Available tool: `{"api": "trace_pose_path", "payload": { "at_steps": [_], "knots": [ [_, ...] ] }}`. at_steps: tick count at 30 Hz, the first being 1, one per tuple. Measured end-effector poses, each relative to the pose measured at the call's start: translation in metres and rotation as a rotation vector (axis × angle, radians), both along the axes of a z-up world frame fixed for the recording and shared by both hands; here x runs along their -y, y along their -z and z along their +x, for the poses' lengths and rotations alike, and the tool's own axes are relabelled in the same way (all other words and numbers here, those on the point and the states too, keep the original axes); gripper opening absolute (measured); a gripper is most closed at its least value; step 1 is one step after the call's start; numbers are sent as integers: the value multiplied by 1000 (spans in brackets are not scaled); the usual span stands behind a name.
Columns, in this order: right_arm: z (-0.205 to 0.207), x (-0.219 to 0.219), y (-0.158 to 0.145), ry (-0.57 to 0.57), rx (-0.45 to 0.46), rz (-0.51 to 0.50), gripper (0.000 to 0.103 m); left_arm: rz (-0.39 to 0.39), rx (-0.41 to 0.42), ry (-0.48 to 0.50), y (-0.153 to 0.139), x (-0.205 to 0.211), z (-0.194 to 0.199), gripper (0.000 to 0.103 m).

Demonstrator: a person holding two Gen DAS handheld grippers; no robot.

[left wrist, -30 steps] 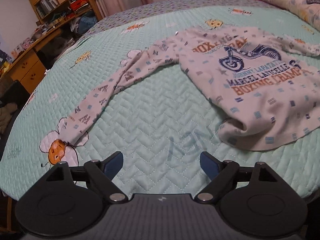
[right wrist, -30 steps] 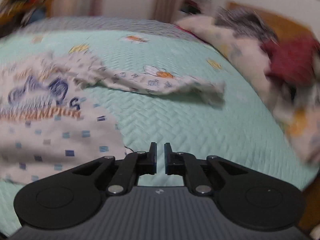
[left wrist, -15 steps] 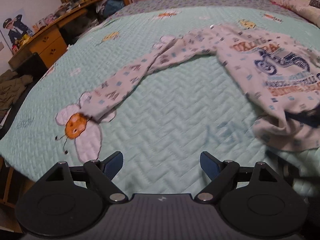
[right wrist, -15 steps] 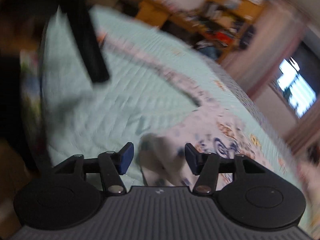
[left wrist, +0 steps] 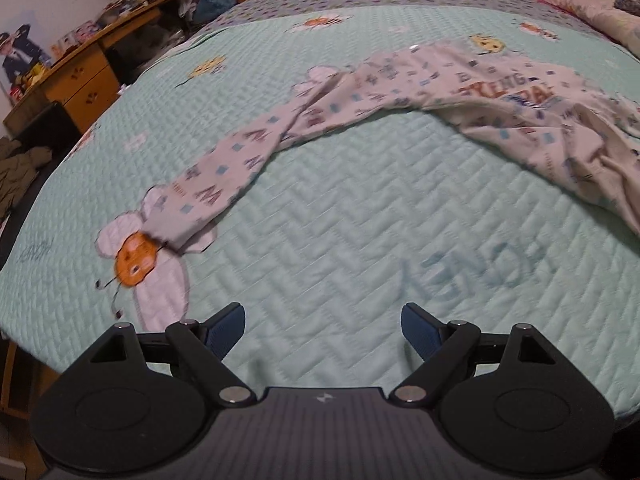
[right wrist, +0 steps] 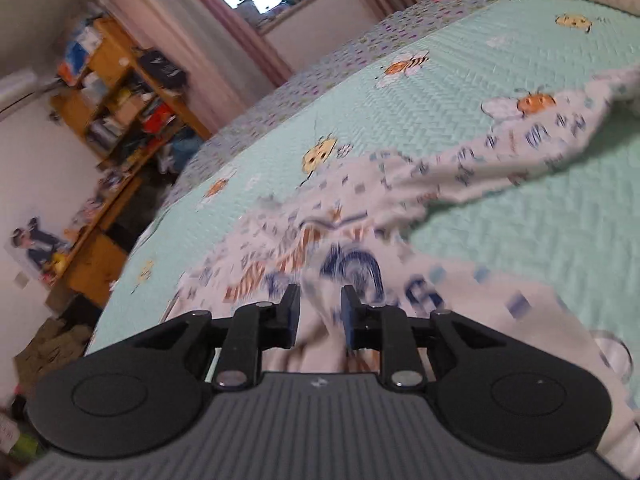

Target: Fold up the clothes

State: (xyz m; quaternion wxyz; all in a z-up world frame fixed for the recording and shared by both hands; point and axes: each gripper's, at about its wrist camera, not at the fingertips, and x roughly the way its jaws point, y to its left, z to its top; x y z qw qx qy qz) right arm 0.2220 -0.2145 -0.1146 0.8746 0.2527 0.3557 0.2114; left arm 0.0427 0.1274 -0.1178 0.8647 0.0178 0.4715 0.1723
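A white long-sleeved shirt [left wrist: 500, 120] with blue and orange print lies on the mint quilted bedspread [left wrist: 340, 232]. Its left sleeve [left wrist: 240, 160] stretches flat toward the bed's near left corner. The body is bunched and drawn up at the right edge of the left wrist view. My left gripper [left wrist: 323, 320] hovers open over bare quilt, short of the sleeve, with nothing between its fingers. In the right wrist view my right gripper [right wrist: 320, 310] has a fold of the shirt [right wrist: 320, 248] pinched between its pads, and its jaws are opening slightly.
A wooden desk [left wrist: 80, 80] and cluttered shelves [right wrist: 120, 92] stand left of the bed. Dark clothes [left wrist: 16, 176] lie on the floor by the near left corner. Pillows [left wrist: 580, 4] are piled at the far right. The bed's front edge is just below my left gripper.
The right gripper swung from bare quilt, nearly shut, onto the shirt body and now has a fold between its pads. The shirt body bunched and pulled rightward. The left gripper stayed open, view shifted left.
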Motion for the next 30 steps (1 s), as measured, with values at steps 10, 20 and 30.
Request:
{"api": "trace_pose_path", "payload": {
  "at_steps": [10, 20, 30],
  "knots": [
    [-79, -79, 47, -320, 252, -503, 38, 28, -17, 60, -1, 45, 49, 89],
    [-74, -7, 65, -202, 133, -269, 12, -25, 1, 28, -3, 56, 103, 90],
    [-87, 10, 94, -143, 205, -47, 22, 62, 47, 170, -2, 122, 169, 77]
  ]
}}
